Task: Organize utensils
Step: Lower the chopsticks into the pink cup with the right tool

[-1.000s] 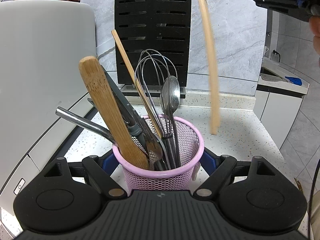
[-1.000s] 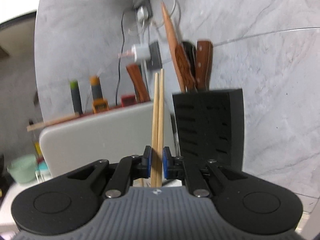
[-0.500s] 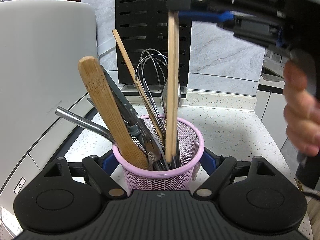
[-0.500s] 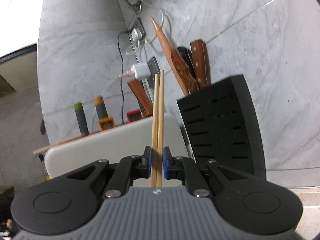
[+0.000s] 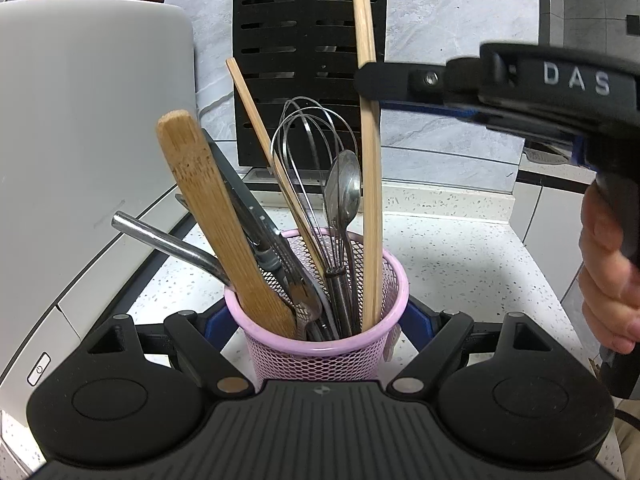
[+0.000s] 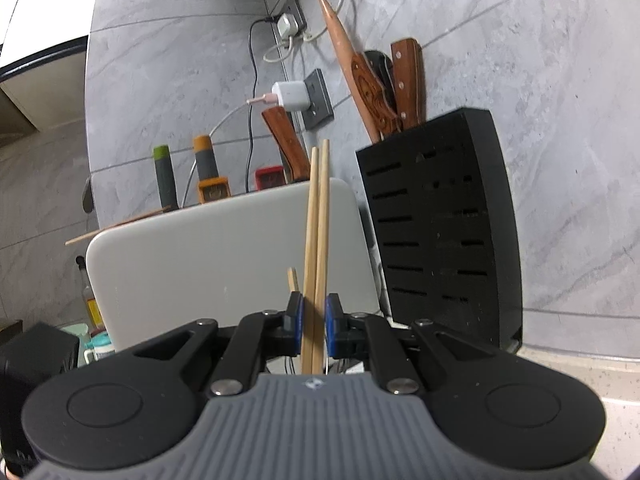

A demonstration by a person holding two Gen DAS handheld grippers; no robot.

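Left wrist view. Our left tool brackets the pink mesh utensil cup on the speckled white tabletop, blue pads at both sides of the cup; contact is hidden behind its wall, so we cannot tell whether it is clenched. The pair of pale wooden chopsticks hung outside the cup a second ago. Half a second ago its tips were entering. Now it stands nearly upright inside the right part, tips deep in, beside the steel spoon and wire whisk. The right tool is clamped on it mid-length. We judge insertion is nearly done; release remains. The cup bottom is hidden by mesh and handles, so seating is unknown.

Right wrist view. Right tool, blue pads clenched on the chopsticks, which point up past the grey-white appliance and black slotted knife block. The cup is cut off below. One lone chopstick end peeks left of the pads.
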